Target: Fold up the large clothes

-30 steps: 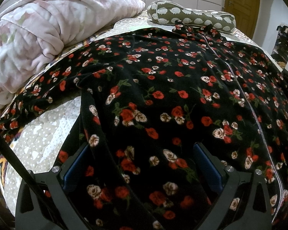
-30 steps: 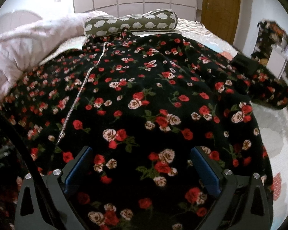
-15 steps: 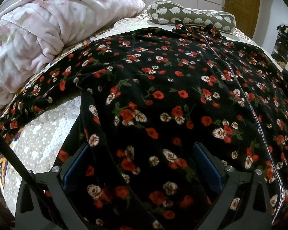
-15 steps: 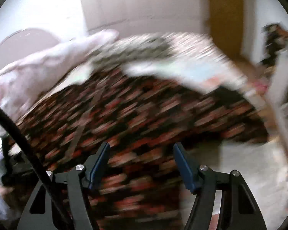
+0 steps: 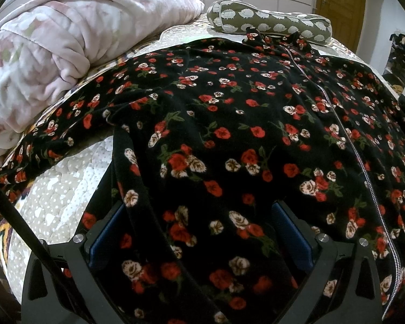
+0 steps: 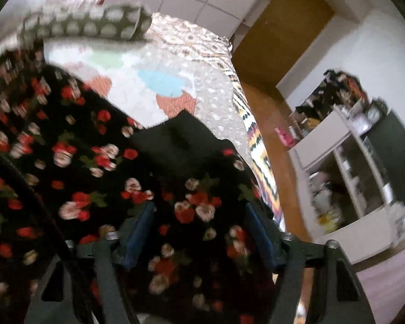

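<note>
— Starting nearest the left camera, what are we seeing?

— We are seeing the left gripper [image 5: 199, 232] standing wide apart, its blue pads [image 5: 106, 232] flanking the hem of the black floral garment [image 5: 229, 124]. Cloth is filling the gap and spilling over the fingers; we cannot tell whether any of it is being pinched.

— And on the right?

— We are finding the right gripper [image 6: 199, 232] narrower but still parted, with the garment's [image 6: 75, 162] fabric lying between its pads [image 6: 137, 232]. That picture is blurring, so we cannot tell whether the fabric is being held. A plain dark patch of the cloth is showing just beyond the fingertips.

— Where is the garment lying?

— We are recording it spread across the quilted bedspread [image 5: 59, 186], zipper [image 5: 356, 156] running up its front, one sleeve [image 5: 54, 135] reaching out to the left toward the pink blanket [image 5: 67, 43] and touching its lower edge.

— Farther back?

— We are noting the patterned bolster [image 5: 270, 23] lying crosswise just beyond the collar, then a wooden door [image 5: 340, 0]. In the right view, white shelving [image 6: 351, 167] is standing well apart from the bed.
</note>
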{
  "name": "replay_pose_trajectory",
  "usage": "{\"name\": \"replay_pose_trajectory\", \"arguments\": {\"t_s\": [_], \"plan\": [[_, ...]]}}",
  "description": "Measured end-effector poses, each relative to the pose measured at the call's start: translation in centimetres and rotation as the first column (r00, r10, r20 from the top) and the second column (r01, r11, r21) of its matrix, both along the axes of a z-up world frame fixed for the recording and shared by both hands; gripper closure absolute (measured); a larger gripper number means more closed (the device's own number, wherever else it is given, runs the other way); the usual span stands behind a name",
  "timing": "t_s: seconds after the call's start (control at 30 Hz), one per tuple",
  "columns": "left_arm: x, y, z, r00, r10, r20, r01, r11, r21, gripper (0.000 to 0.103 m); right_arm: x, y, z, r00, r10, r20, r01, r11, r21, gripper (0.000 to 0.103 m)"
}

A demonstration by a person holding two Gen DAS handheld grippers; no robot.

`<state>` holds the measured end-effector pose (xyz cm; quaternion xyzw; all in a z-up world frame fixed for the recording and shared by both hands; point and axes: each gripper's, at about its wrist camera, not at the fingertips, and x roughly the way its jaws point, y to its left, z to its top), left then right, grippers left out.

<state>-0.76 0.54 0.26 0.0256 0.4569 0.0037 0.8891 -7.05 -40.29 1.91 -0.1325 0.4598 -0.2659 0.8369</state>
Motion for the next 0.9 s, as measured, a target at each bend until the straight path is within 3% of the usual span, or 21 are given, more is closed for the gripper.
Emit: {"name": "replay_pose_trajectory", "arguments": {"t_s": [0.03, 0.07, 0.13, 0.2, 0.23, 0.27, 0.33, 0.37, 0.4, 0.47, 0.5, 0.57, 0.67, 0.73, 0.87, 0.9], "plan": [[0.0, 0.0, 0.0, 1.000, 0.000, 0.000, 0.000, 1.000, 0.000, 0.000, 0.5, -0.4, -0.3, 0.999, -0.012, -0.029, 0.012, 1.000, -0.007, 0.097], [0.1, 0.1, 0.0, 1.000, 0.000, 0.000, 0.000, 1.000, 0.000, 0.000, 0.7, -1.0, -0.1, 0.999, -0.035, -0.036, 0.035, 0.999, 0.009, 0.097], [0.0, 0.0, 0.0, 1.000, 0.000, 0.000, 0.000, 1.000, 0.000, 0.000, -1.0, -3.1, 2.1, 0.993, -0.098, 0.065, 0.093, 0.993, 0.071, 0.098], [0.0, 0.0, 0.0, 1.000, 0.000, 0.000, 0.000, 1.000, 0.000, 0.000, -3.6, -5.8, 4.5, 0.964, -0.199, 0.179, 0.173, 0.974, 0.148, 0.098], [0.0, 0.0, 0.0, 1.000, 0.000, 0.001, 0.000, 1.000, 0.000, 0.000, -6.4, -8.0, 6.3, 0.920, -0.288, 0.266, 0.230, 0.946, 0.231, 0.098], [0.0, 0.0, 0.0, 1.000, 0.000, 0.001, 0.000, 1.000, 0.000, 0.000, -9.8, -10.4, 7.6, 0.851, -0.393, 0.348, 0.275, 0.898, 0.342, 0.098], [0.0, -0.1, 0.0, 1.000, 0.000, 0.001, 0.000, 1.000, 0.001, 0.000, -15.4, -13.6, 8.2, 0.713, -0.564, 0.417, 0.308, 0.786, 0.536, 0.097], [0.0, 0.0, 0.0, 1.000, 0.000, 0.001, 0.000, 1.000, 0.002, 0.000, -19.4, -15.6, 7.2, 0.612, -0.669, 0.422, 0.283, 0.684, 0.673, 0.097], [0.0, -0.1, 0.0, 1.000, 0.000, 0.000, 0.000, 1.000, 0.001, 0.000, -22.0, -16.7, 6.0, 0.545, -0.740, 0.395, 0.268, 0.599, 0.754, 0.094], [0.0, -0.1, 0.0, 1.000, 0.000, 0.001, 0.000, 1.000, 0.000, 0.000, -25.5, -17.7, 3.6, 0.474, -0.817, 0.329, 0.284, 0.495, 0.821, 0.088], [0.0, -0.1, -0.1, 1.000, 0.000, 0.002, 0.000, 1.000, -0.002, 0.000, -27.6, -18.0, 2.6, 0.450, -0.840, 0.303, 0.315, 0.467, 0.826, 0.088], [0.1, -0.1, -0.1, 1.000, 0.000, 0.002, 0.000, 1.000, -0.001, 0.000, -29.8, -17.7, 1.6, 0.435, -0.855, 0.282, 0.348, 0.449, 0.823, 0.088], [0.0, 0.0, -0.1, 1.000, 0.000, 0.002, 0.000, 1.000, -0.001, 0.000, -32.3, -16.6, 1.3, 0.422, -0.860, 0.285, 0.304, 0.431, 0.849, 0.083], [0.0, -0.1, -0.1, 1.000, 0.000, 0.003, 0.000, 1.000, 0.000, 0.000, -32.9, -16.0, 1.3, 0.432, -0.853, 0.294, 0.213, 0.414, 0.885, 0.068], [0.0, 0.0, -0.1, 1.000, 0.000, 0.002, 0.000, 1.000, -0.001, 0.000, -31.9, -14.1, 1.2, 0.463, -0.832, 0.305, -0.003, 0.343, 0.939, 0.060], [0.1, 0.0, -0.1, 1.000, 0.000, 0.002, 0.000, 1.000, -0.001, 0.000, -30.8, -13.3, 1.0, 0.488, -0.820, 0.300, -0.039, 0.323, 0.946, 0.059]]}}
